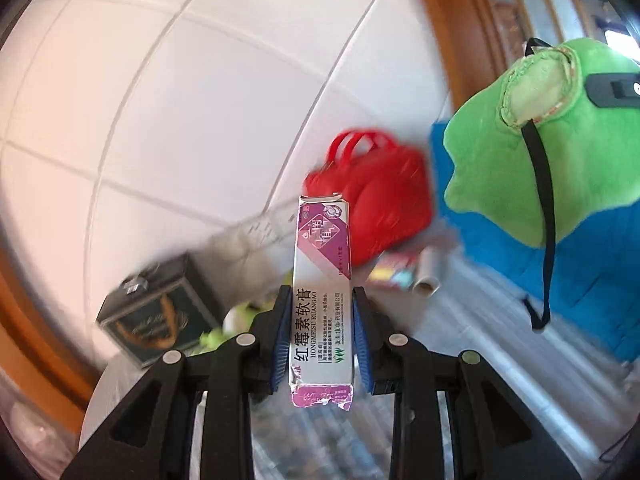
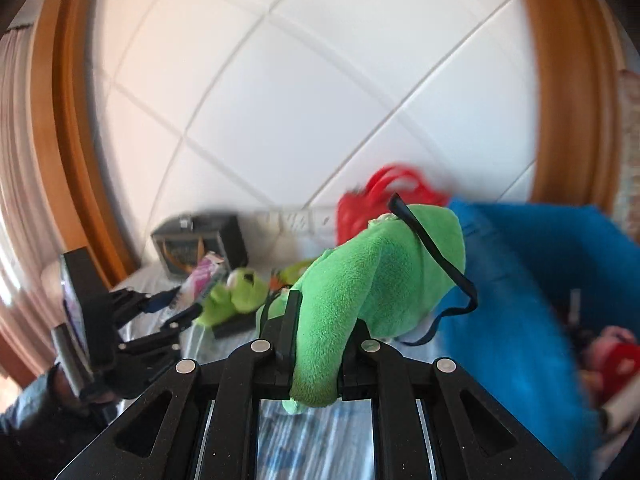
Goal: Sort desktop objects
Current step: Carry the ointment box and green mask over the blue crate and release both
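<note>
Ointment box (image 1: 322, 300), white and purple with a torn lower flap, stands upright between the blue pads (image 1: 282, 338) of the left claw (image 1: 321, 336), which is closed on its sides above the table (image 1: 472, 340). Across the scene the right claw (image 2: 318, 344) is clamped narrow on a green plush frog (image 2: 360, 280), lifted clear of the striped table cover; a black strap (image 2: 436, 256) trails over the toy and hangs off it. From the left wrist view the same toy (image 1: 520, 160) fills the right edge, its far side cut off by the frame. A second green plush (image 2: 236, 296) lies on the table, half hidden behind the left claw (image 2: 176, 312). Motion blur smears the background: a red handbag (image 1: 376, 200), a dark tin (image 1: 160, 312) with gold print too soft to read, and a blue bin (image 2: 520, 280) whose contents are hard to make out. A dark sleeve (image 2: 28, 412) shows at the lower left edge.
</note>
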A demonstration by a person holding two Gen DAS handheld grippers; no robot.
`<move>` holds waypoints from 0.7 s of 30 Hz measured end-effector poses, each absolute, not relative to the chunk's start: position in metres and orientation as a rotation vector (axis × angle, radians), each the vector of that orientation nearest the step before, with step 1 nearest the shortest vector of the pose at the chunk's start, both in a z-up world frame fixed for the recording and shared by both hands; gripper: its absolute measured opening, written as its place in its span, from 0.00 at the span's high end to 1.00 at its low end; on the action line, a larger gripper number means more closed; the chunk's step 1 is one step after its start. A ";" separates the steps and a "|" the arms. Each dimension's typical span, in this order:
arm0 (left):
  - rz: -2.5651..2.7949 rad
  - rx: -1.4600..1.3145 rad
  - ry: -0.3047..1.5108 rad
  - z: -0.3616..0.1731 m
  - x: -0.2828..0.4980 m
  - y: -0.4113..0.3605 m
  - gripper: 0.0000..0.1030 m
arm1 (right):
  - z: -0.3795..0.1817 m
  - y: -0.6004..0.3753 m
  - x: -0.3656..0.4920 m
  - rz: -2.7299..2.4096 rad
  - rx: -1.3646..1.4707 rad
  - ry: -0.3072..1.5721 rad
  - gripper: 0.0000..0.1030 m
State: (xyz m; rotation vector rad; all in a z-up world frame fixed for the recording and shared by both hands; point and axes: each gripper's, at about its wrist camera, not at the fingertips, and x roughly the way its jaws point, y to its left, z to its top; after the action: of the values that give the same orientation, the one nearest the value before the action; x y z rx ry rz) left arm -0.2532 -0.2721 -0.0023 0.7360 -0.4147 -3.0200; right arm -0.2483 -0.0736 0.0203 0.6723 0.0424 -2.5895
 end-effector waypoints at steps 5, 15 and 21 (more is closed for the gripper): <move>-3.157 0.625 -0.424 0.050 -0.249 -0.189 0.73 | 0.079 -0.005 -0.184 -2.733 0.514 -0.008 0.88; -3.382 0.587 -0.525 0.101 -0.273 0.000 0.73 | 0.134 0.168 -0.152 -2.979 0.493 -0.121 0.88; -3.382 0.603 -0.566 0.112 -0.297 0.064 0.73 | 0.123 0.249 -0.183 -2.956 0.611 -0.241 0.88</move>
State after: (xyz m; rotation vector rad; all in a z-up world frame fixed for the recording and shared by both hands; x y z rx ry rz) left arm -0.2974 0.0638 0.1121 0.6035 -0.5655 -3.3816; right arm -0.1827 0.2489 0.1226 0.6114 -0.2415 -2.9555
